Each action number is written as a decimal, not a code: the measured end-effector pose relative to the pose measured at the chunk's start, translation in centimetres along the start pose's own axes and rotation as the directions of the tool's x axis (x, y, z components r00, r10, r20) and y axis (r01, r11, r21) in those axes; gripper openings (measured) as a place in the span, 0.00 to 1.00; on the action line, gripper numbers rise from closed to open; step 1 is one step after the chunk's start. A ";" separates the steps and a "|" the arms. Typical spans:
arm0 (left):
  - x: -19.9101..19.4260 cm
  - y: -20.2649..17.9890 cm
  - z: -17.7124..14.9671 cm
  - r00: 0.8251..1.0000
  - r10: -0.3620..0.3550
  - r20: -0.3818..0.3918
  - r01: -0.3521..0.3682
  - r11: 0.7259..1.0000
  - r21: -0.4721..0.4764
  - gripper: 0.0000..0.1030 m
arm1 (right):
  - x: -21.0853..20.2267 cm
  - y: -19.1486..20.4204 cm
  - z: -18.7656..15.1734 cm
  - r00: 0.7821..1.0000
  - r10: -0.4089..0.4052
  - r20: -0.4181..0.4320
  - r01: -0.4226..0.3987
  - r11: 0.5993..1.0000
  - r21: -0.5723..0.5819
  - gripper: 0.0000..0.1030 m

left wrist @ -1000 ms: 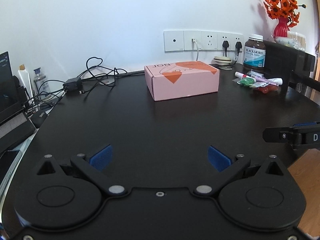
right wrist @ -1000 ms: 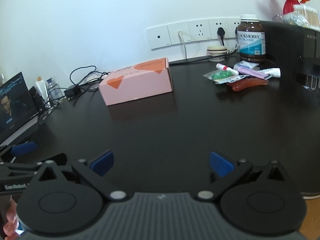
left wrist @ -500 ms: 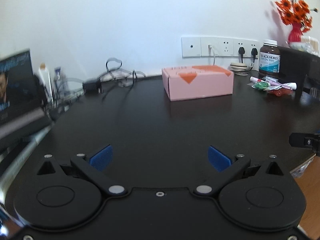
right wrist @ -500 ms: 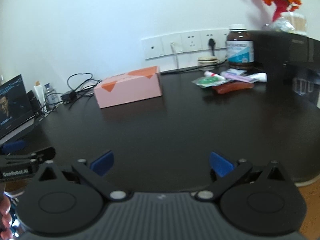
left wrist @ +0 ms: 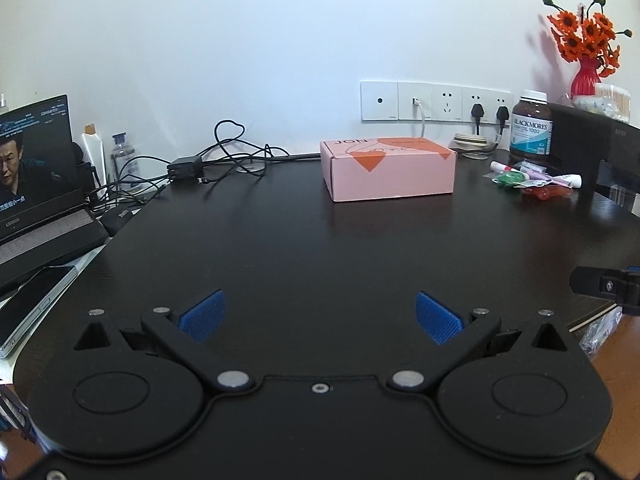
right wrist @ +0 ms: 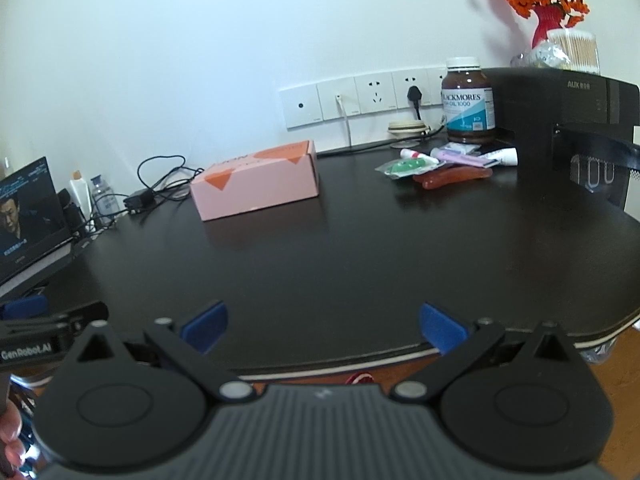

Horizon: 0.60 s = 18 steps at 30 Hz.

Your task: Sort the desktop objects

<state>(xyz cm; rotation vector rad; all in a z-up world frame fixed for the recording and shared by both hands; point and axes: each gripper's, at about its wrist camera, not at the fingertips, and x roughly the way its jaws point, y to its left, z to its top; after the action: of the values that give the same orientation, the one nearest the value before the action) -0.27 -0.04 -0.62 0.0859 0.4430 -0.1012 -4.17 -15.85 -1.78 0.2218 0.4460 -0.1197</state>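
Clutter (right wrist: 444, 166) of small tubes and packets lies by the table's (left wrist: 320, 248) far right corner, right of the pink box (left wrist: 388, 170), so the wide-open, empty right gripper (right wrist: 323, 326) should reach it low, while the left gripper (left wrist: 318, 316), equally spread and empty, holds back.

It looks like a home desk. A laptop (left wrist: 38, 184), wall sockets (left wrist: 436, 101) and a flower vase (left wrist: 585, 79) surround the dark tabletop (left wrist: 320, 240).
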 end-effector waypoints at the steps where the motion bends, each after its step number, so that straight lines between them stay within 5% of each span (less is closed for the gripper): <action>1: 0.0 0.0 0.0 1.000 -0.002 -0.001 0.002 1.000 -0.004 1.00 | 0.0 0.0 0.0 1.000 0.000 0.000 0.000 1.000 -0.001 0.99; 18: 0.5 -1.3 0.1 0.998 -0.061 -0.012 0.061 0.998 -0.008 1.00 | -0.7 0.0 0.2 1.000 -0.024 0.008 0.024 1.000 0.004 0.99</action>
<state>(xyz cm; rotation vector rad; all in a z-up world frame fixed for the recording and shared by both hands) 0.05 -1.39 -0.77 0.0652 0.4583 -0.1594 -4.71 -15.86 -1.35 0.2199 0.4402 -0.1453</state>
